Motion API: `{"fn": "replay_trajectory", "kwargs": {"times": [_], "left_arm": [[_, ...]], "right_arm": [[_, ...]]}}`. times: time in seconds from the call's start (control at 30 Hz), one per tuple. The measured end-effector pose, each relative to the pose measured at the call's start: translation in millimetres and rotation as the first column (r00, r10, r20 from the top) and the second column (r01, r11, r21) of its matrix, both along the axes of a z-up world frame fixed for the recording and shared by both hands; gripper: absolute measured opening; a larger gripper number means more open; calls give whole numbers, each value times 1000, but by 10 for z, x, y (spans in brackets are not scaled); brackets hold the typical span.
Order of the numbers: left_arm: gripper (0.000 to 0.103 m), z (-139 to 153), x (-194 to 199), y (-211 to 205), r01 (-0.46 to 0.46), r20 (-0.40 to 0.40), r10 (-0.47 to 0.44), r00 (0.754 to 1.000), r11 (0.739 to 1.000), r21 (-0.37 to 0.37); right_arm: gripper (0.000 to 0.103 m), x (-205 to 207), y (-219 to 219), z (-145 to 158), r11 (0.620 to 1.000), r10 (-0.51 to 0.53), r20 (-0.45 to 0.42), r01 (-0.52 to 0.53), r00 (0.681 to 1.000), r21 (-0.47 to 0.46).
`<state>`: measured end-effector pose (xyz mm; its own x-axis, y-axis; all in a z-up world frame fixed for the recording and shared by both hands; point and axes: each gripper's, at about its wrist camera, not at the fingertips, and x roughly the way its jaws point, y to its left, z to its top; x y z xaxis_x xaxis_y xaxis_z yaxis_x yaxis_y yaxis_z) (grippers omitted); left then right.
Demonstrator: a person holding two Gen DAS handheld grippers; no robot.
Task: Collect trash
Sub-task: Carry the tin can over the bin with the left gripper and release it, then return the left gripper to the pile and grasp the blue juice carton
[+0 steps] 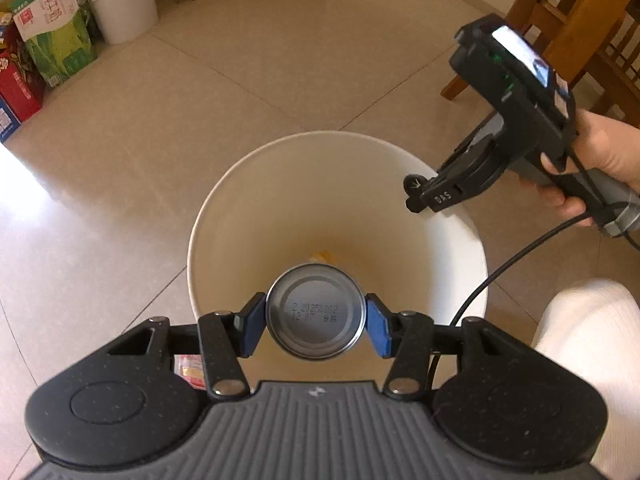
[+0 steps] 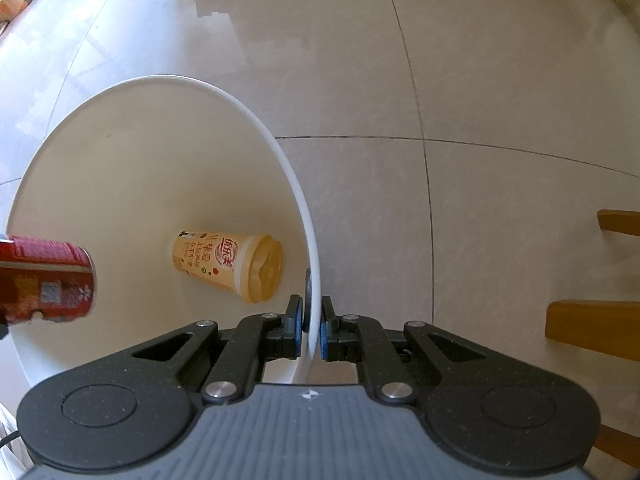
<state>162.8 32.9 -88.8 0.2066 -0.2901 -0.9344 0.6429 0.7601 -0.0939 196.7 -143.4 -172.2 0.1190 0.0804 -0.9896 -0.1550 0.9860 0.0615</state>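
Observation:
A white bin (image 1: 448, 216) stands on the tiled floor. My left gripper (image 1: 316, 322) is shut on a metal can (image 1: 316, 312), held above the bin's mouth with its silver base facing the camera. In the right wrist view the same can (image 2: 48, 284) shows red at the left, over the bin (image 2: 224, 98). My right gripper (image 2: 310, 330) is shut on the bin's rim, one pad inside and one outside. A yellow lidded drink cup (image 2: 228, 262) lies on its side at the bottom of the bin. The right gripper (image 1: 416, 196) also appears at the bin's right rim, held by a hand (image 1: 608, 160).
Wooden chair legs (image 1: 560, 12) stand at the back right and also show as chair legs (image 2: 592, 328) right of the bin. Another white bucket (image 1: 124, 8), green bags (image 1: 56, 36) and boxes line the back left. A white-trousered leg (image 1: 592, 360) is at my right.

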Motion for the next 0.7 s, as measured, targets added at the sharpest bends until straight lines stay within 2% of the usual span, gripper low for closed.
{"fn": "replay_trajectory", "kwargs": {"times": [0.07,0.17,0.3,0.47,0.7], "left_arm": [[54,-28,1,-8,-7,-8,7,1000,1000,-3],[72,-14,1,-9,-15,-7,15,1000,1000,-14],[83,79,-17,43,-14,30,15,999,999,-34],[88,199,-58,302,-44,77,46,996,999,-29],[90,14,-136,834,-160,84,157,984,987,20]], "right_arm": [[10,-7,-8,-5,1000,-4,4,4,1000,2],[10,-21,-8,-9,1000,-4,11,4,1000,-2],[10,-20,3,-14,1000,-7,8,7,1000,-5],[10,-11,-11,-22,1000,-11,11,11,1000,0],[10,1,-24,-31,1000,-13,11,13,1000,0]]}}
